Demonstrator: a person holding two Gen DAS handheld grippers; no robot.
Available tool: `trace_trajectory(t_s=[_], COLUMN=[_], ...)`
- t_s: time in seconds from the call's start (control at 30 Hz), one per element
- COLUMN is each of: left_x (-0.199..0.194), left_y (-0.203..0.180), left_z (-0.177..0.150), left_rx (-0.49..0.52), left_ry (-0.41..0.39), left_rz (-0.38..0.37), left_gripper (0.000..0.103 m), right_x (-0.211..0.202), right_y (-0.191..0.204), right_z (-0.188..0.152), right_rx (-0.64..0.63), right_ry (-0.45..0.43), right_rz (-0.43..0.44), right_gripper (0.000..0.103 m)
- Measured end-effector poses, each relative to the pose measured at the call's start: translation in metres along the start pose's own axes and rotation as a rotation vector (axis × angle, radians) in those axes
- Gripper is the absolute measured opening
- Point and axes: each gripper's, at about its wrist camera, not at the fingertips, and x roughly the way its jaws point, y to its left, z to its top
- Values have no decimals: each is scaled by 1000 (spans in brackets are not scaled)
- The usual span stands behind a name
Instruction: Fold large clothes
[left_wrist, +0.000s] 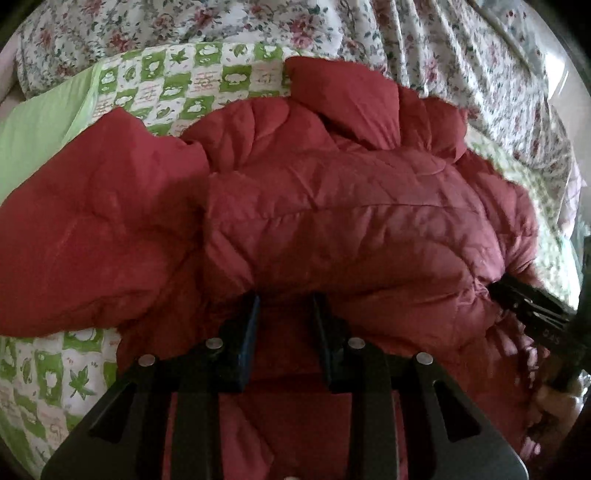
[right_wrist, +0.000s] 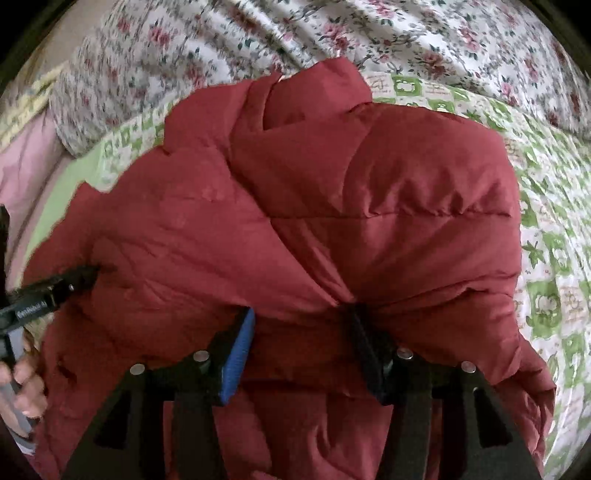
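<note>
While red puffer jacket (left_wrist: 332, 206) lies bunched on green-and-white checked quilt (left_wrist: 159, 85), long axis runs side to side across left wrist view, collar end toward floral sheet (left_wrist: 461, 55). Left gripper (left_wrist: 284, 306): jaws narrow, pinching near fold of jacket. Right gripper (right_wrist: 303, 321): jaws about half apart, jacket fabric bulging between; firm grip cannot be told. Hand (right_wrist: 22, 384) at left edge of right wrist view.

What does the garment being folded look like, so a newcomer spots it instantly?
Start at the bed, covered by a floral sheet. On it lies a green-and-white checked quilt. The red jacket is piled on that quilt: puffy, quilted and plain, the only unpatterned red thing among printed fabrics, with both grippers at its near edge.
</note>
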Motion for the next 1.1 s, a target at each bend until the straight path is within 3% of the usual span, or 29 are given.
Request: trace_trajectory(t_s=[0.1,0.17,0.4,0.6,0.93,1.1], left_x=[-24,-38,-59,-71,-95,-88], left_y=[17,32,99,152,262,310], left_z=[-5,-12,-42,-65,-91,-96], left_rx=[-84,-136,-318,-433,-724,-840], left_ry=[-18,-34,-43,-70,-174,-196], left_rz=[-81,-82,-106,-78,13,13], left_gripper=[45,59,60,60,59,60], right_x=[-22,-37,-75,-98,-126,-130], right_y=[-4,-3,9,18,28,31], right_z=[-1,-5,-24,-41,-63,-70], right_rx=[54,68,66,63,39,35], right_ry=[-38,-62,-97,-100,-116,-115], right_rz=[59,80,159,210,237,248], right_gripper=[55,56,56,56,56,56])
